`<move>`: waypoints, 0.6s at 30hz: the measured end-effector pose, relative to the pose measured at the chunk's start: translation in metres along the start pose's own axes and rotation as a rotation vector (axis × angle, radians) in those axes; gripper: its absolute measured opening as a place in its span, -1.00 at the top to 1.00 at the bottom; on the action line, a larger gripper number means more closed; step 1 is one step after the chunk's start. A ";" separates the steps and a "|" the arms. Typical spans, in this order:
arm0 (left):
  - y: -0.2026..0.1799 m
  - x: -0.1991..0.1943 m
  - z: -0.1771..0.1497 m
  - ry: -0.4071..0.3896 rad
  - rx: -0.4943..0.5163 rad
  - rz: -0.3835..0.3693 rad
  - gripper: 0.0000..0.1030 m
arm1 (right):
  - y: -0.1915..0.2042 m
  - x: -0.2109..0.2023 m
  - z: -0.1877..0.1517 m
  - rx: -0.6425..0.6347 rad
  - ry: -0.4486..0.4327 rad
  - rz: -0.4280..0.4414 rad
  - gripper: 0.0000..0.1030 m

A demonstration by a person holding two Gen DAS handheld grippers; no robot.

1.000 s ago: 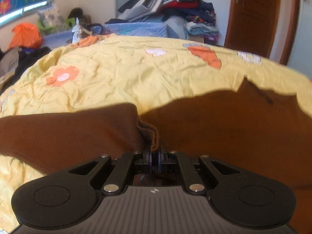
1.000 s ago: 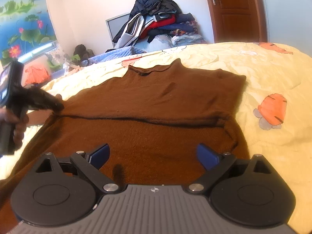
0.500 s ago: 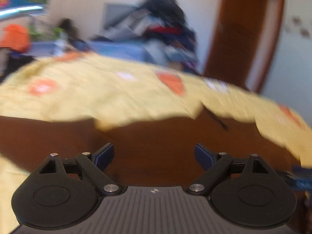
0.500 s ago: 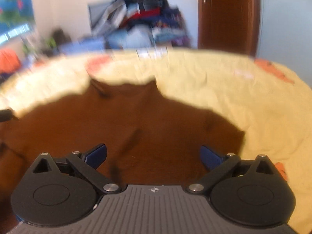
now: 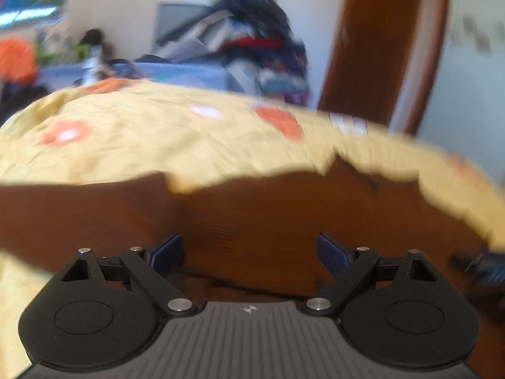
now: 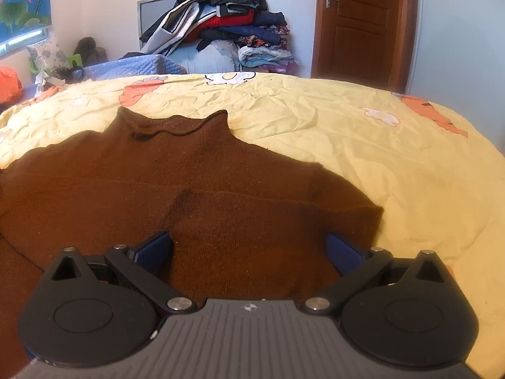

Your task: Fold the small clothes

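currently both units are hovering low over the brown sweater [image 6: 195, 189], which is lying spread on the yellow bedspread [image 6: 363, 145] of the bed. left hand-held gripper [image 5: 249, 252] is sitting with its jaws spread wide apart, nothing between the blue pads [image 5: 167, 251], brown knit filling the space below and ahead of them. left wrist view is blurring heavily, so fabric detail there is hard to read; a sleeve-like band of the sweater is running off to the left edge across the bedspread. right hand-held gripper [image 6: 249, 251] is likewise standing wide open, gripping nothing, pads [image 6: 342, 252] hanging over the lower right part of the sweater. in the right wrist view the garment is lying with its high collar [image 6: 170, 124] pointing away from the camera, and a fold line or seam is running across the body roughly midway. its right edge is ending just short of the right pad, bare bedspread beyond it. a dark bit of hardware is showing at the far right edge of the left wrist view, too blurred to identify. behind the bed a pile of clothes [image 6: 227, 22] is stacking up against the wall, with a wooden door [image 6: 359, 25] to its right and a floral picture [image 6: 22, 0] at the upper left.
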State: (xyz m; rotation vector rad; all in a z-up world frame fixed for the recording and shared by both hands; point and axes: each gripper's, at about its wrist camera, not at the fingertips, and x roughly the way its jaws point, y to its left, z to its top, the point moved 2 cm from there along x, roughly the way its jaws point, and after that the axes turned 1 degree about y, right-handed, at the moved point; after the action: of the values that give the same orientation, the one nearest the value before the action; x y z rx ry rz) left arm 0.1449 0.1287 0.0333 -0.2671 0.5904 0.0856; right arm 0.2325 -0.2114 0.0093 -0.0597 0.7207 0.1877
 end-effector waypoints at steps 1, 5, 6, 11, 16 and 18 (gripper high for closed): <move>0.025 -0.014 0.003 -0.024 -0.065 0.003 -0.80 | 0.000 0.000 0.001 0.002 -0.001 -0.001 -1.00; 0.150 -0.058 0.013 -0.116 -0.407 0.132 -0.80 | 0.000 0.001 0.001 0.002 -0.001 -0.002 -1.00; 0.184 -0.067 0.012 -0.151 -0.510 0.179 -0.80 | 0.001 0.001 0.001 0.002 -0.002 -0.003 -1.00; 0.304 -0.088 0.006 -0.257 -0.870 0.271 -0.79 | 0.002 0.000 0.001 0.006 -0.008 -0.017 -1.00; 0.342 -0.065 0.002 -0.272 -0.968 0.256 -0.74 | 0.002 -0.001 0.001 0.009 -0.009 -0.027 -1.00; 0.340 -0.055 0.011 -0.255 -0.926 0.282 -0.60 | 0.002 0.000 0.001 0.010 -0.010 -0.031 -1.00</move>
State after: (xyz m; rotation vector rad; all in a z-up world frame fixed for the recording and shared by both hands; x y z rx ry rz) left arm 0.0523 0.4581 -0.0035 -1.0527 0.2952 0.6635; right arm 0.2322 -0.2090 0.0100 -0.0599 0.7105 0.1544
